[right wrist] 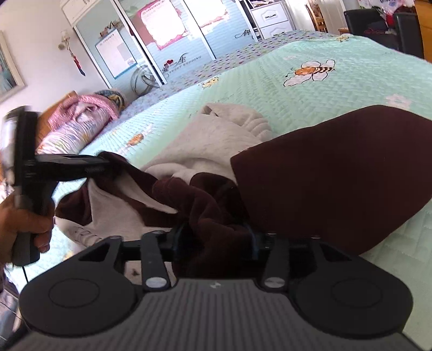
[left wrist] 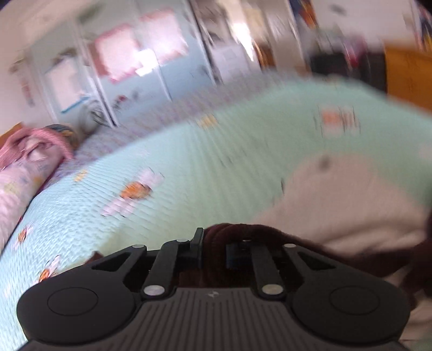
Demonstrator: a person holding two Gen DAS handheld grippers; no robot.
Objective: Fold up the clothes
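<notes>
A dark maroon garment [right wrist: 337,175] with a pale fleecy lining [right wrist: 216,140] lies crumpled on a mint-green quilt [right wrist: 270,81] printed with bees. My right gripper [right wrist: 214,237] stands open at the garment's near edge, a bunch of maroon cloth sitting loosely between its jaws. To the left, a hand [right wrist: 24,218] holds my left gripper [right wrist: 104,164], shut on another maroon edge and lifting it a little. The blurred left wrist view shows the left gripper [left wrist: 214,241] pinching maroon cloth [left wrist: 256,232], with pale lining [left wrist: 351,194] to the right.
Rolled pink bedding [right wrist: 81,118] lies at the bed's far left end. Beyond the bed stands a wardrobe with sliding doors [right wrist: 162,40], with white drawers [right wrist: 272,16] and a black chair [right wrist: 378,24] at the back right. Bare quilt stretches past the garment.
</notes>
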